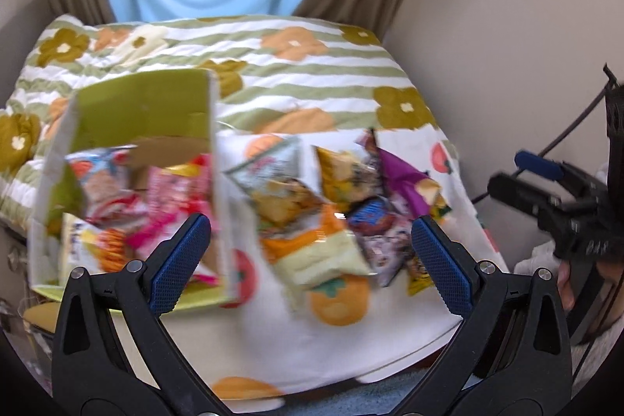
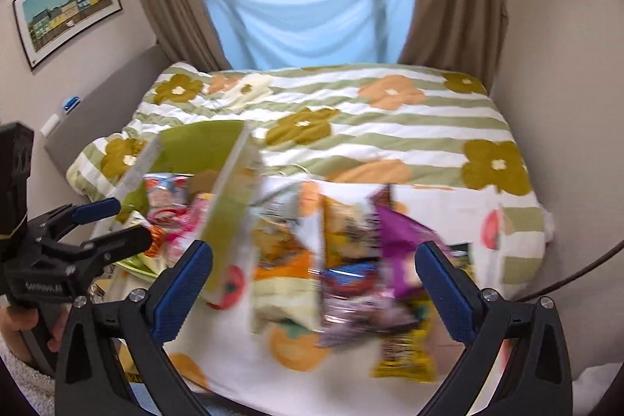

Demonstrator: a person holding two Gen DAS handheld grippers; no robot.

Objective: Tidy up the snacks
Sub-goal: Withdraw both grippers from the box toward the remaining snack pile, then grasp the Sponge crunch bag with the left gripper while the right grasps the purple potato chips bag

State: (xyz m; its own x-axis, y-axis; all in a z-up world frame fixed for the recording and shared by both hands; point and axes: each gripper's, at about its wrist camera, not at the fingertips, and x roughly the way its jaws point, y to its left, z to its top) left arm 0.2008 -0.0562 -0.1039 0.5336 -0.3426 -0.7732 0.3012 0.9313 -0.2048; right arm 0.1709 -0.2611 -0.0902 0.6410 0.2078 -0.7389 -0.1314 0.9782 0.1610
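Bed, flowered quilt, white fruit-print cloth spread over the near end. Both views blurred.

Left gripper: claw spread wide, holding nothing. Ahead and to its left stands a green cardboard box, open toward the camera, with several packets already inside: a pink packet and an orange-and-white packet can be made out, the others too smeared to name.

Right gripper: claw likewise spread, empty. Directly ahead, between its fingers, lies the loose snack pile on the cloth, just right of the box: purple packet, yellow packet, a pale green-and-orange bag, a few more overlapping.

Judgement: partly done. Some snacks are boxed; the pile on the cloth looks about as large as what's inside. Neither claw touches a packet.
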